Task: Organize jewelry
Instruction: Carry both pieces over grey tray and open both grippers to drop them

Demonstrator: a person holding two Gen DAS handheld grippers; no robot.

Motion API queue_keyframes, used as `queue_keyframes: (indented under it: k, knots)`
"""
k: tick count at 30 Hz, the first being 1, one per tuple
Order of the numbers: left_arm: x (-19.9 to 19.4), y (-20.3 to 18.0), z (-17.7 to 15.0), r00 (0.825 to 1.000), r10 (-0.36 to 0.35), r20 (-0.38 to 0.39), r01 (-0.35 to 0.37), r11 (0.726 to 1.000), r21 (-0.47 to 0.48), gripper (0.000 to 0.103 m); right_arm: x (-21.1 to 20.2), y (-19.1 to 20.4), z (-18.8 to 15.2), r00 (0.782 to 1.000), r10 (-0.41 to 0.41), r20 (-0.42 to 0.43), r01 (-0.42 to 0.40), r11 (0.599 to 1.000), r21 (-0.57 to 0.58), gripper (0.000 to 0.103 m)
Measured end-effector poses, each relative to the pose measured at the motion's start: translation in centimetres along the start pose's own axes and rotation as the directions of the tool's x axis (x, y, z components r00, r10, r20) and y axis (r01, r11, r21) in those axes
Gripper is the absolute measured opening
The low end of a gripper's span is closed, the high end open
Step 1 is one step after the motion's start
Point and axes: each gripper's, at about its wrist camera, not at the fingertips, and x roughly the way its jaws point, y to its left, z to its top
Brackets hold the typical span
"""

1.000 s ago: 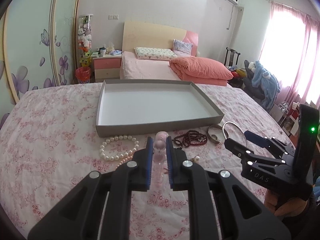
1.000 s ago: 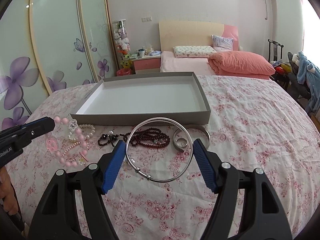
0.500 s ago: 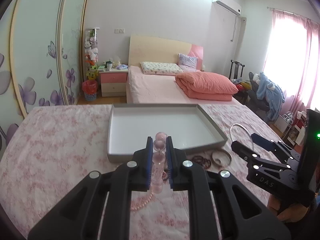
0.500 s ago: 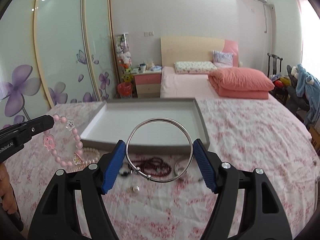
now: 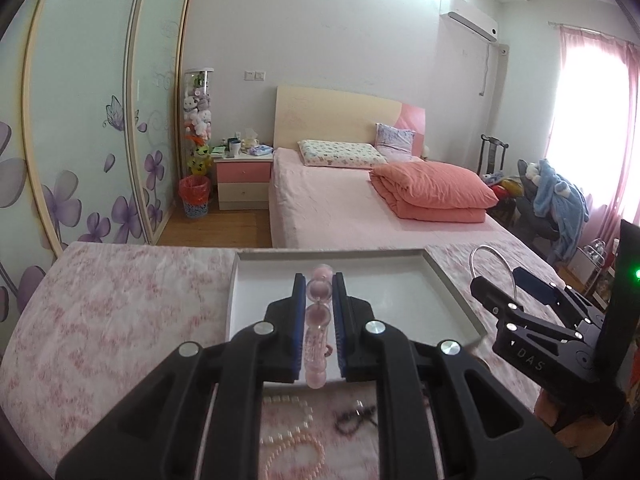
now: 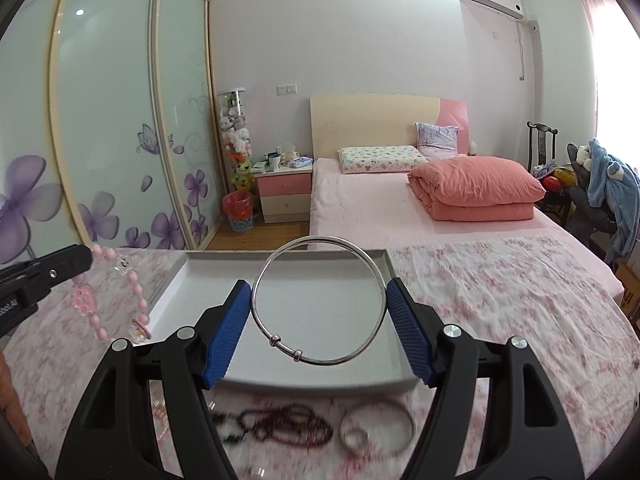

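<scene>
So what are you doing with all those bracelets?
A person is sorting jewelry into the gray tray on the flowery cloth. The left gripper is shut on a pink bead bracelet, and the right gripper pinches a silver bangle across its width. Both are held up over the tray, which has nothing in it yet. A pearl string, dark red beads and another silver bangle lie in front of it.
</scene>
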Motion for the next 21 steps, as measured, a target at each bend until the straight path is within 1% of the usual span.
queue_keyframes:
  k: [2,5,12,19,21]
  knots:
    - [1.6,0.2,0.4,1.0,0.014,-0.007,-0.014,1.0,-0.008,0.014,1.3,0.0,0.1,1.0,-0.003,-0.015,0.003,1.0,0.004,0.07]
    - [4.0,0.6,0.6,0.999,0.032,-0.034,-0.032,0.999,-0.021,0.014,3.8,0.1,0.0,0.998,-0.005,-0.062,0.005,1.0,0.005,0.07]
    - [8.7,1.5,0.5,0.994,0.06,-0.09,-0.062,0.998,-0.023,0.014,8.3,0.6,-0.3,0.987,-0.014,-0.158,0.011,1.0,-0.019,0.07]
    - [11.5,2.1,0.3,0.99,0.068,-0.123,-0.073,0.997,-0.036,0.014,11.1,0.7,-0.6,0.966,-0.025,-0.258,0.024,1.0,-0.006,0.07]
    - [12.1,2.2,0.3,0.989,0.07,-0.131,-0.076,0.996,-0.04,0.014,11.5,0.7,-0.7,0.962,-0.027,-0.272,0.027,1.0,-0.002,0.07]
